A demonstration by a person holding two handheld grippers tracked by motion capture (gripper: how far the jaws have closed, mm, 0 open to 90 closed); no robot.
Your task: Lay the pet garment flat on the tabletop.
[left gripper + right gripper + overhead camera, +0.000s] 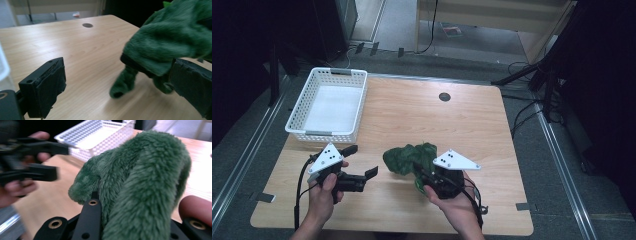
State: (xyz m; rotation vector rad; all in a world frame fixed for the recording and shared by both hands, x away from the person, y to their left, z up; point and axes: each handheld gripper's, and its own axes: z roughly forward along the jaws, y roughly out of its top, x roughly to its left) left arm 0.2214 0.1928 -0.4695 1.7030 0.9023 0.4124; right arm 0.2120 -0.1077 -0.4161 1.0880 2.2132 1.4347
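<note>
One item in hand: a green plush toy [408, 158], near the front middle of the table [412, 110], just left of the right gripper.
Right gripper [428, 176]: jaws pressed together on the plush toy; in the right gripper view the green pile [140, 182] bulges up from between the black jaws.
Left gripper [362, 161]: jaws spread wide, nothing between the pads; it points toward the toy, which hangs just ahead in the left gripper view [170, 45].
Position of toy: part raised in the right grip, a limp limb [123, 82] drooping to the table top.
Handling, judged: light, soft and compressible; it sags and folds under its own weight, is not fragile, and the pile offers good friction.
Where to hold, judged: a thick fold of the body, pinched deep, since a limb alone would stretch and swing.
Count: plush toys, one; white plastic basket [353, 102], one, at the far left corner, nothing seen inside; grippers, two; hands, two.
</note>
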